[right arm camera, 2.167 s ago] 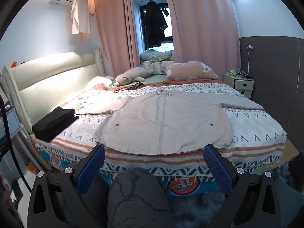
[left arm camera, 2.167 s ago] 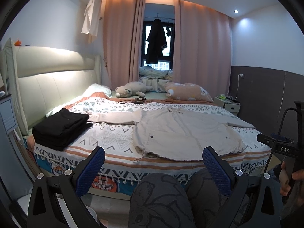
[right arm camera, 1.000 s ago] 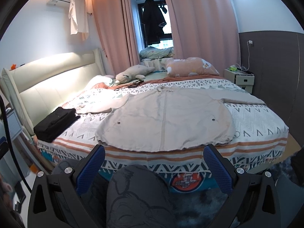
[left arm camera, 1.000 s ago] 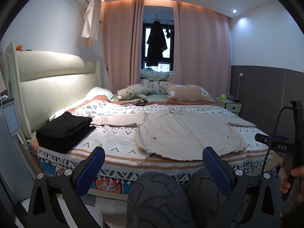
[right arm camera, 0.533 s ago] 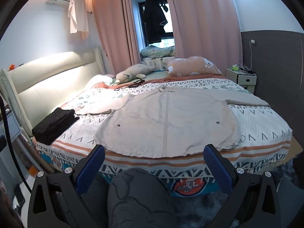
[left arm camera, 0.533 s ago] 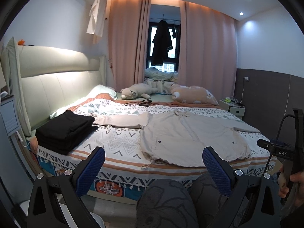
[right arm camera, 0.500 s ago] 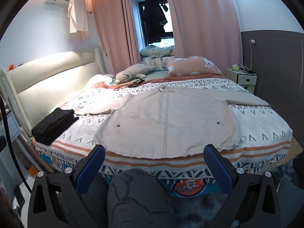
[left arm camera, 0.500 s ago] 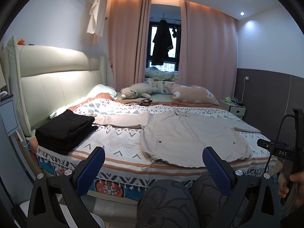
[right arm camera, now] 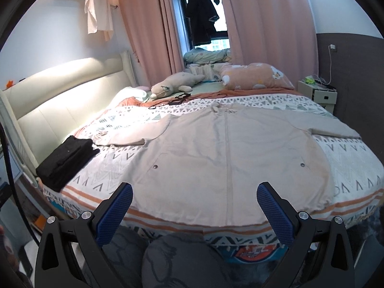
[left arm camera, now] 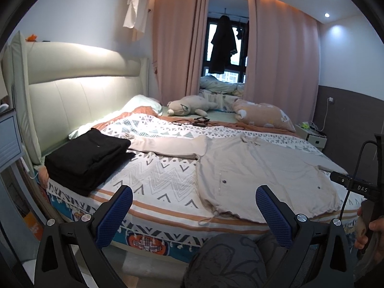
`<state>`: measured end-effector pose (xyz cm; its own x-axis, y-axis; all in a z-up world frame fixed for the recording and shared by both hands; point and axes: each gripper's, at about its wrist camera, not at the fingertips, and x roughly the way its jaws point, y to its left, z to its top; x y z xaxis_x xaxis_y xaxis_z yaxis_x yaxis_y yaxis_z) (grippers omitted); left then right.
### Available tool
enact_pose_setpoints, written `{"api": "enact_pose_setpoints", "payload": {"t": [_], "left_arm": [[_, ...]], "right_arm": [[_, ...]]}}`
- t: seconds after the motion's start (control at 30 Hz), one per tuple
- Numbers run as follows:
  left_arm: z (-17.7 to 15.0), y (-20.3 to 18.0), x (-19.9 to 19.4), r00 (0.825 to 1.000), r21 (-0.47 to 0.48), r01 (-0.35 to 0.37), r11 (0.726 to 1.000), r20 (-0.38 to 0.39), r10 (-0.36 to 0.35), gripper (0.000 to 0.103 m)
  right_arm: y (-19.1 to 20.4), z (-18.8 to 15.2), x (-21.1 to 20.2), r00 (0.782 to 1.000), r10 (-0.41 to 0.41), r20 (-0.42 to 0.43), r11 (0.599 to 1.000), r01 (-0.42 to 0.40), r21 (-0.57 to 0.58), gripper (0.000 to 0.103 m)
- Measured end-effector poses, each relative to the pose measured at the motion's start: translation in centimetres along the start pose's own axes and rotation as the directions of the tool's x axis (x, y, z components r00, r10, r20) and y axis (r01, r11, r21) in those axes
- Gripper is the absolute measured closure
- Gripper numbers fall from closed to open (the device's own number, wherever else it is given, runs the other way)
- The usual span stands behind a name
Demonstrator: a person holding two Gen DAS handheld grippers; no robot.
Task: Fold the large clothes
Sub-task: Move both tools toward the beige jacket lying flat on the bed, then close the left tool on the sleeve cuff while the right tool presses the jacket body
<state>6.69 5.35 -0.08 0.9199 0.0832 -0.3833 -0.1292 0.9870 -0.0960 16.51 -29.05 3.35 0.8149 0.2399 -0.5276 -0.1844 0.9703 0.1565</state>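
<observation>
A large beige jacket [left arm camera: 259, 168] lies spread flat on the bed, front up, sleeves out to both sides, hem toward me. It also shows in the right wrist view [right arm camera: 228, 153]. My left gripper [left arm camera: 194, 196] is open and empty, held off the bed's near edge, left of the jacket's hem. My right gripper [right arm camera: 194, 194] is open and empty, over the near edge in front of the hem's middle. Neither touches the jacket.
A folded black stack [left arm camera: 86, 153] sits at the bed's left near corner, also in the right wrist view [right arm camera: 64, 160]. A plush toy [left arm camera: 187, 106], a pink pillow [left arm camera: 261, 117] and cables lie at the far side. The headboard [left arm camera: 72, 100] is left, a nightstand [right arm camera: 316, 93] right. My knees are below.
Both grippers have moved closer to the bed and a little higher; the jacket looks larger in both views. The jacket has not moved. Both grippers stay open.
</observation>
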Motion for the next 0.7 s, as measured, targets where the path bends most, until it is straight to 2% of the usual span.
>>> {"api": "enact_pose_setpoints", "payload": {"t": [0.43,0.7], "left_arm": [[3.1,2.3,9.1,0.998,-0.071,-0.014,0.997,-0.057,0.01,0.001],[4.6,3.5,14.4,0.992,-0.074,-0.066,0.995,-0.109,0.057,0.001]], "right_arm": [[1.4,6.2,9.7,1.0,-0.001,-0.018,1.0,0.001,0.006,0.0],[3.1,10.4,15.6,1.0,0.008,-0.012,1.0,-0.008,0.01,0.0]]}}
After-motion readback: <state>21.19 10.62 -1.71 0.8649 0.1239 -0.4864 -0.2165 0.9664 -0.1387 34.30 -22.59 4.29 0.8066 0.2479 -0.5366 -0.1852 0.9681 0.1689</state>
